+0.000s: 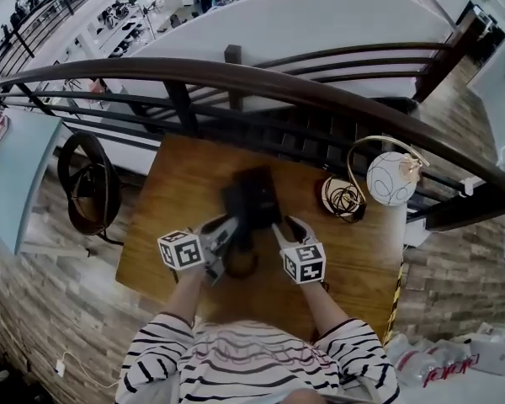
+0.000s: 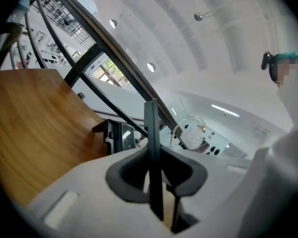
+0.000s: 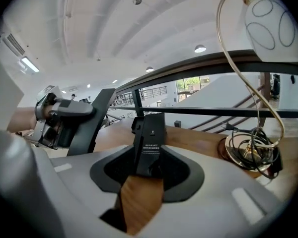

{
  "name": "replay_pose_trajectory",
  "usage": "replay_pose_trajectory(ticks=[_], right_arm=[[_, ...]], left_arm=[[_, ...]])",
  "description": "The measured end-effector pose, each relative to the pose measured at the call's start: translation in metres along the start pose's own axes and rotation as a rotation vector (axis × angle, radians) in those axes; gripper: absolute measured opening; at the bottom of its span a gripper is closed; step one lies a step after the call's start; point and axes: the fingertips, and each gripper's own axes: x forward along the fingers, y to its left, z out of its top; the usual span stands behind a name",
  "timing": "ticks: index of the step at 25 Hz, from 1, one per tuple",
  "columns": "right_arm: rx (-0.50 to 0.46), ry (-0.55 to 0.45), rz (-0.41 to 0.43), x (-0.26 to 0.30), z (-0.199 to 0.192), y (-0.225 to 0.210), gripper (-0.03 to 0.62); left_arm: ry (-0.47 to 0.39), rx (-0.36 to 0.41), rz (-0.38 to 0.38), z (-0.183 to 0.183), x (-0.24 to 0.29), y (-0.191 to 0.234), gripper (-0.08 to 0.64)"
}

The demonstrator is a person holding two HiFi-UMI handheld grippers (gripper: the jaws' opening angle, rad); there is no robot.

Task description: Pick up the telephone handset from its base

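I have the handset (image 2: 152,148) pinched in my left gripper (image 1: 221,232), with the fingers narrow and closed across its thin edge. It hangs just on my side of the telephone base (image 2: 114,135), which sits on the wooden bench (image 1: 172,196). The head view is too smeared to show whether the handset is wholly clear of the base. My right gripper (image 1: 284,228) has its fingers wide and pressing on nothing; the black labelled slab (image 3: 150,143) in front of them I take to be the handset's back. To lift well, I judge I should rise straight up from the base with an even squeeze, because the grip is on a slim, smooth edge and a roll of the wrist could let it pivot. The dark loop (image 1: 240,263) on my side of the base looks like the coiled cord, so I should rise only as far as it gives, or it may drag the base. My right gripper is free to steady the base. The handset's long axis runs along my left fingers, its far end pointing past the base toward the railing (image 1: 236,78), edge-on to the left gripper view.
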Motion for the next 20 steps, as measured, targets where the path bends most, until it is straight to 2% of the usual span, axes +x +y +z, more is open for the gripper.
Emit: replay_pose_trajectory(ticks=[8, 20], right_arm=[[-0.01, -0.08, 0.041, -0.063, 0.019, 0.026, 0.145], [-0.015, -0.217, 0.111, -0.133, 0.05, 0.06, 0.07]], left_arm=[[-0.056, 0.036, 0.012, -0.014, -0.03, -0.043, 0.071], [-0.116, 0.08, 0.037, -0.044, -0.064, -0.092, 0.071]])
